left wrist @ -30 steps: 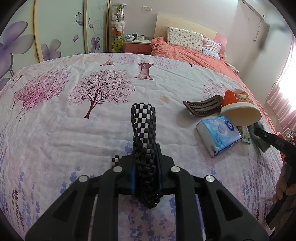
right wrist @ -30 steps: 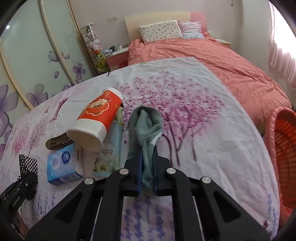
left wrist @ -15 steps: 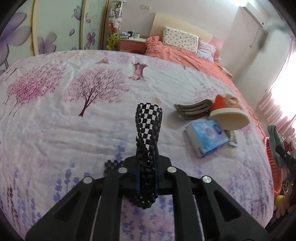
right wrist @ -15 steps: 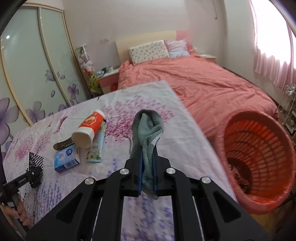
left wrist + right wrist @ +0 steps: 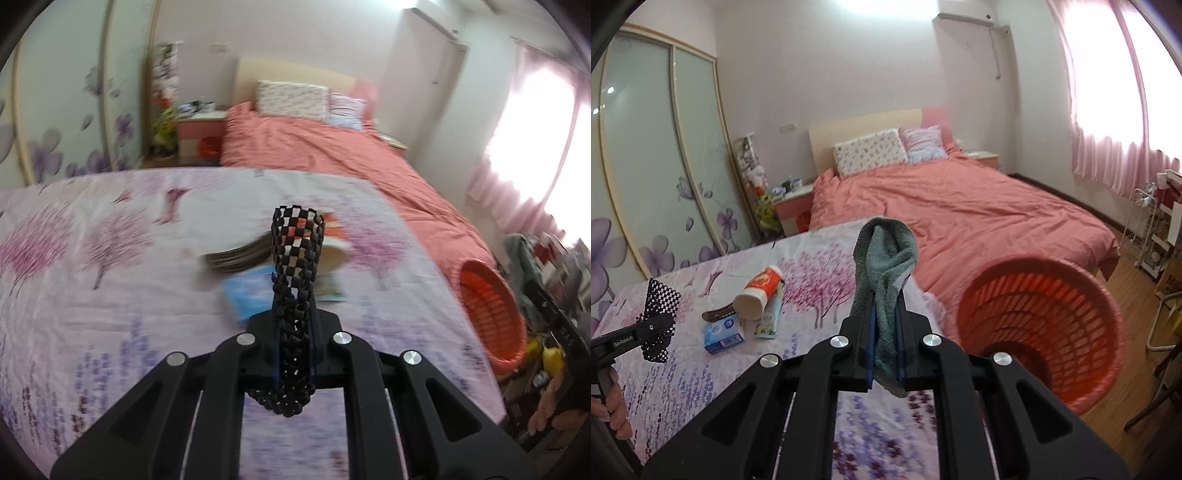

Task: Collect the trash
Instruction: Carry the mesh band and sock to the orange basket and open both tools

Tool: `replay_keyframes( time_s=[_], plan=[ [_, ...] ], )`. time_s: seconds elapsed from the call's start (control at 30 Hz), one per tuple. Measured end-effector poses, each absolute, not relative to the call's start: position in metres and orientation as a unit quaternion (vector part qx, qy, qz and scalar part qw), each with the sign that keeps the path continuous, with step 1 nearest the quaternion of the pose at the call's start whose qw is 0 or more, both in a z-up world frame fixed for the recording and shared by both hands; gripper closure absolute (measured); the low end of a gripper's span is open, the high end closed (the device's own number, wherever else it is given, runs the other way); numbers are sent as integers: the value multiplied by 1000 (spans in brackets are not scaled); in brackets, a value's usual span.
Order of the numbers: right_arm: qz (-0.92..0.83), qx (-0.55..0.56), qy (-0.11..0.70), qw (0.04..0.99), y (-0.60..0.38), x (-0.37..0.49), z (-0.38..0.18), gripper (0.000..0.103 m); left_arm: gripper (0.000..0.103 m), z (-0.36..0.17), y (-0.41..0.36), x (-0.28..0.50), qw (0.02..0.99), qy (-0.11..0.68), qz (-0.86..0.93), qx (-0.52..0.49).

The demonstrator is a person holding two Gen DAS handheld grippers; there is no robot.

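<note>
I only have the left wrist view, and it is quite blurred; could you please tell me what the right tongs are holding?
Observer: The right tongs are shut on a grey-green cloth.
Operator: Is it over the orange basket?
Observer: Not yet; the orange basket opens to the cloth's right, beside the floral sheet.
Operator: What lies on the sheet?
Observer: A blue tissue pack, a red-and-white container, a brown clip and a sachet.
</note>
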State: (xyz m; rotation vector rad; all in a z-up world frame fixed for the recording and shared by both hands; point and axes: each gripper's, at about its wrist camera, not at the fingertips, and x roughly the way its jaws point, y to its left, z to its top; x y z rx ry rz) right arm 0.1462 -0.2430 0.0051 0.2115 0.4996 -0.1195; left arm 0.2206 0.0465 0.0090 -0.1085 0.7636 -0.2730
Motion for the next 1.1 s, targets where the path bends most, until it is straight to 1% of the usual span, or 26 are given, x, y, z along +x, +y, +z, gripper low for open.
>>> replay_keyframes(
  time_s=[0.2, 0.43, 0.73, 1.1],
  plan=[
    [-90, 108, 214, 967, -266, 125, 15, 94, 92, 28, -22, 206, 912, 357, -201, -28],
    [-128, 115, 191, 966, -298, 105, 16, 94, 92, 36, -103, 191, 897, 349, -272, -2],
    [-163, 152, 183, 958, -345, 98, 3, 94, 92, 22, -186, 187, 871, 359, -334, 24],
    [-175, 193, 191, 946, -387, 107, -20, 94, 92, -11, -251, 210, 844, 389, -368, 36]
  ],
)
